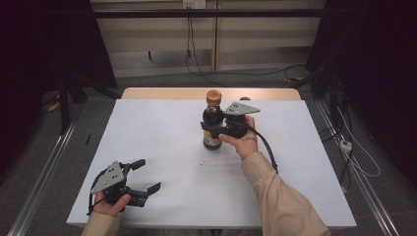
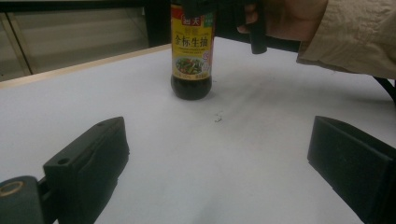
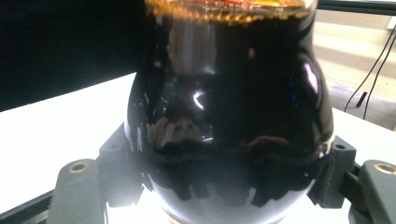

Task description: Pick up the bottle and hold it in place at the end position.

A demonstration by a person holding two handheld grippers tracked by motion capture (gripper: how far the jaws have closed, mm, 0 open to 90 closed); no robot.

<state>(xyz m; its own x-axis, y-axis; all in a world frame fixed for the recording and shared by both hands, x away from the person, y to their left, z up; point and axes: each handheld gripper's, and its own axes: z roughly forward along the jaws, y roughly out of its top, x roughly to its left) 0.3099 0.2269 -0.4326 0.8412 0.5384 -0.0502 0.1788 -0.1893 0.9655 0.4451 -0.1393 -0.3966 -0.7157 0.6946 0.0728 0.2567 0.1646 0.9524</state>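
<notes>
You are gripping the upright soy sauce bottle (image 1: 213,125) at mid-counter (image 1: 147,132) with your right claw (image 1: 215,129) closed around its body from the right, while your left claw (image 1: 146,175) is resting open, well apart at the near-left corner.

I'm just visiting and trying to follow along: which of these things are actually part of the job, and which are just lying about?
In use:
- soy sauce bottle, upright on the white table
- right gripper, jaws closed around the bottle

Not in use:
- left gripper, open, holding nothing
- small dark speck on the table
- cables on the floor
</notes>
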